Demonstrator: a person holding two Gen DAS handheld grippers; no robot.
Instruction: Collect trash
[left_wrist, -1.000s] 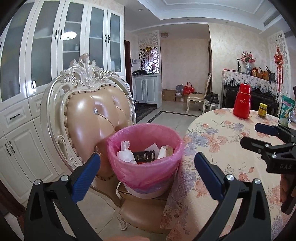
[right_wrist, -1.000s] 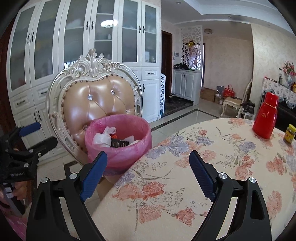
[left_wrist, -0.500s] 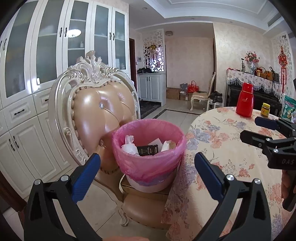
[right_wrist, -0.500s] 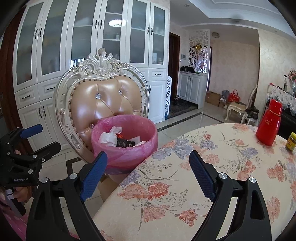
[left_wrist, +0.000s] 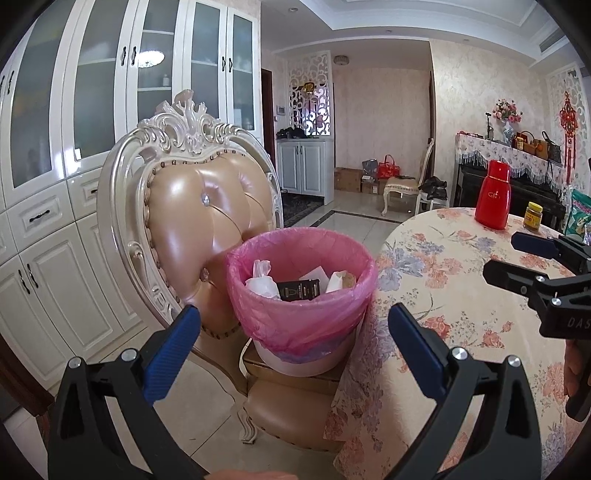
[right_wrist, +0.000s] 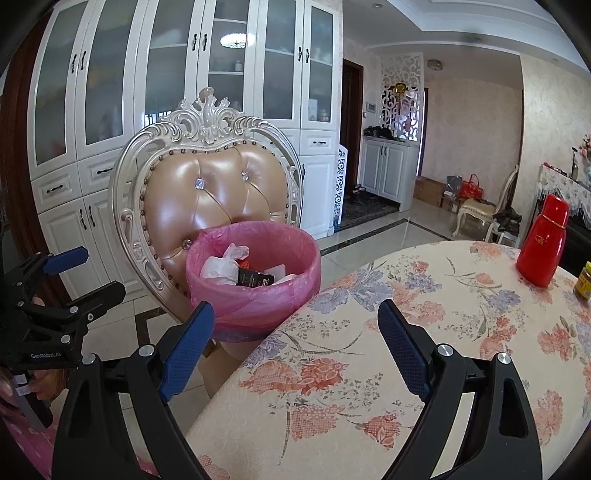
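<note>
On the seat of the cream carved chair with a tan tufted leather back, just left of the round desk with the floral tablecloth, stands the white round bin lined with a pink plastic bag. The bin touches the chair back and sits close against the desk edge. Inside it lie crumpled white paper or plastic pieces and a flat black carton.

The left hand-held gripper hangs in front of the bin with its blue pads spread wide apart and nothing between them. The right hand-held gripper hovers over the near desk edge, its jaws likewise wide apart and empty.

No loose trash shows on the visible desk surface; only a red plastic flask and a small yellow-lidded jar stand at the far right, and neither looks like waste. The step in hand therefore appears to be gathering the liner.

Recommended procedure:
1. Bring each gripper to opposite sides of the pink rim, where the film folds over the bin wall.
2. Pinch film only, not the rigid wall, and confirm both pads bite before lifting.
3. Draw the two sides together above the contents.
4. Lift straight up; thin film may tear or slip if pulled sideways, and the bin may tip off the seat.
</note>
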